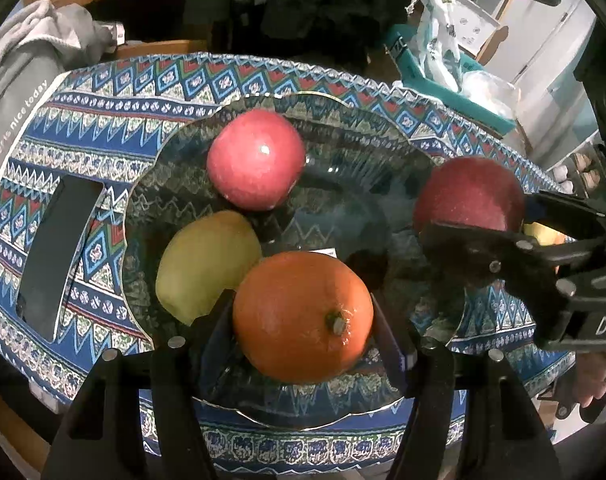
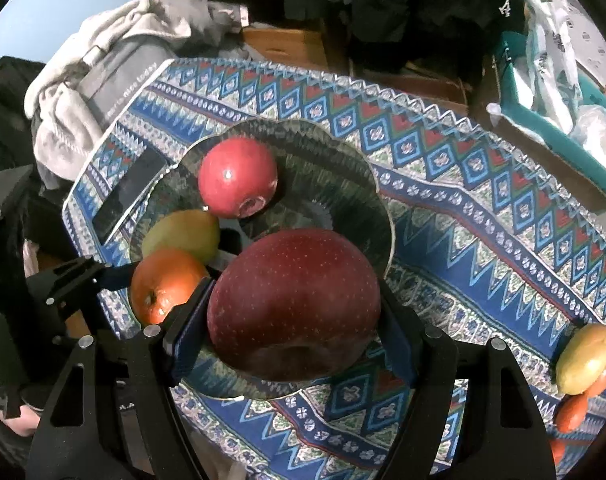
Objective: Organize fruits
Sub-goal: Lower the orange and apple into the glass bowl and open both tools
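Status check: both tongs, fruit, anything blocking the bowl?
Left tongs shut on orange, over glass bowl. Right tongs shut on dark red apple at bowl's edge. Red apple and yellow-green fruit already inside. Phone beside bowl, not blocking.

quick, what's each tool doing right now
Left tool: closed on the orange, over the glass bowl.
Right tool: closed on the dark red apple.

We see a tablecloth (image 1: 103, 92) in blue, white and red zigzag and diamond bands. At centre frame the dark smoky glass bowl (image 1: 343, 184) holds a pink-red apple (image 1: 256, 159), a yellow-green fruit (image 1: 207, 264) and an orange (image 1: 303, 316); a dark red speckled apple (image 2: 295, 304) fills the lower centre between black grippers
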Motion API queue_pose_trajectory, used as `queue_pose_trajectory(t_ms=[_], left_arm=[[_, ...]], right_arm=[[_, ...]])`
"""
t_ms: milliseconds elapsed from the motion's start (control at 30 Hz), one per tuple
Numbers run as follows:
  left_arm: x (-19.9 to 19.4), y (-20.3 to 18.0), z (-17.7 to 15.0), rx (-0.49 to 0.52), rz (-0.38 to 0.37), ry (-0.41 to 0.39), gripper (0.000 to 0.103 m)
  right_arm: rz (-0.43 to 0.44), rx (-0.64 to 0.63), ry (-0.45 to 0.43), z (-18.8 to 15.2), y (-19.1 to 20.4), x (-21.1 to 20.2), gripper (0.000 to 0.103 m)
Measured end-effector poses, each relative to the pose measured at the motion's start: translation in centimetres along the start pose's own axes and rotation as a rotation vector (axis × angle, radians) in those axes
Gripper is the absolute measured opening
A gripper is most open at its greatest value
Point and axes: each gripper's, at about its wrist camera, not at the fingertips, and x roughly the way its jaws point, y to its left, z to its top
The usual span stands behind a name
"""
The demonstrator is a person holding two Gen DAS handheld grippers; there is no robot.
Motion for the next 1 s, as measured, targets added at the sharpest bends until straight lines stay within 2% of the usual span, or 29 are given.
queue_pose_trajectory(t_ms=[200,667,1000], left_arm=[[0.7,-0.1,-0.6,0.012,0.018,0.025,0.067],[2.2,0.4,-1.0,-0.038,-0.006,0.104,0.067],[0.9,-0.1,-0.9,-0.031,-0.001,0.084,0.070]], right_arm=[[-0.007,-0.007,0.034,-0.6,0.3,1.1,0.076],[0.000,-0.004,0.070,-1.0,0.5,1.7,0.077],[0.010,0.047,0.003,-0.5,-1.2,-0.7,0.077]])
